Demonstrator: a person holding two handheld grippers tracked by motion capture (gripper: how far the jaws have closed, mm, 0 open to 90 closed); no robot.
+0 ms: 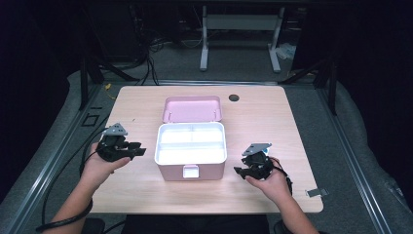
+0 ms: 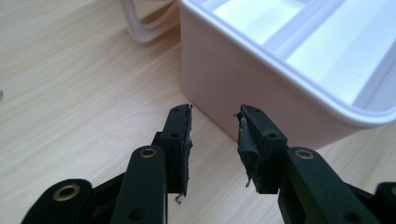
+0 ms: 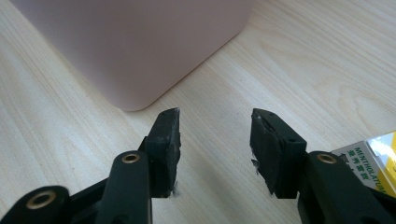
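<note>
Both claws gape empty – left gripper (image 1: 139, 150), right gripper (image 1: 238, 170) – flanking the pink box (image 1: 191, 168): light, rigid, slick plastic, best gripped by its rim

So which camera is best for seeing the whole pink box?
The high view: it shows the whole pink box, with its lid up and its white tray on top. The left gripper view gives just one corner with a bit of tray, and the right gripper view gives just a plain pink corner.
</note>
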